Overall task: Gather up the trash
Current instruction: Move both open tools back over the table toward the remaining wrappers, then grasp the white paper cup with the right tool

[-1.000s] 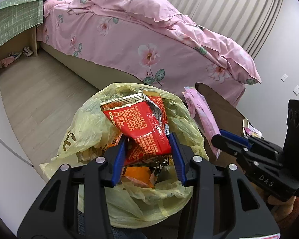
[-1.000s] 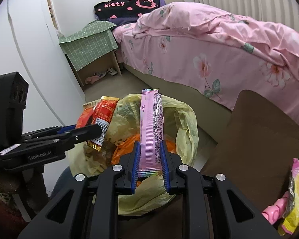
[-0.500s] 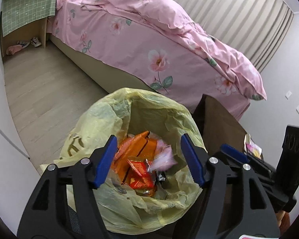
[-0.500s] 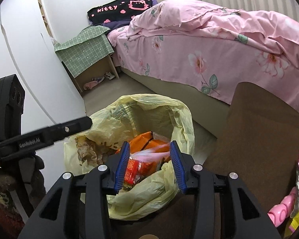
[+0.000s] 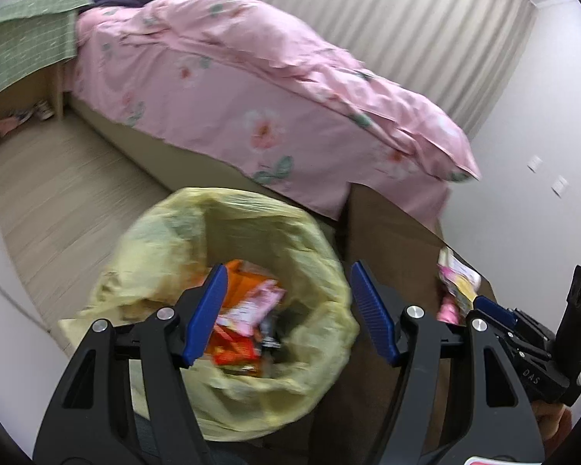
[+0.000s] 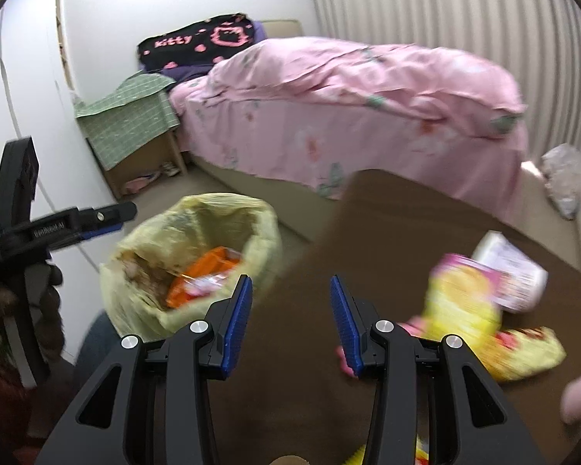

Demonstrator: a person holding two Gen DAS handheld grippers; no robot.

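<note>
Both pairs of my jaws stand spread with nothing between the pads. My left gripper [image 5: 286, 310] hangs above the mouth of the yellow trash bag [image 5: 313, 255], its blue pads well apart, one over the heap inside and the other over the bag's far rim. Down in the bag lie orange and red wrappers [image 5: 236, 345] with a pink wrapper [image 5: 257, 302] on top of them, all blurred.

My right gripper [image 6: 290, 317] is over the brown table [image 6: 387, 232], just beside the bag [image 6: 259, 232], its pads apart and bare tabletop showing between them. To its right on the table lie a yellow and pink packet [image 6: 461, 302], a white packet [image 6: 511, 271] touching it behind, and a red and yellow wrapper [image 6: 523, 348] in front; a small pink item [image 6: 342, 364] sits against my right pad's outer side, too blurred to name. The left wrist view shows the same pink and yellow packet [image 5: 457, 283] near the table's edge, with my right gripper's tips [image 5: 495, 310] just beside it.

Behind everything runs a bed with a pink floral cover [image 6: 348, 108], a green checked cloth [image 6: 135, 116] draped over a low stand at its head.
</note>
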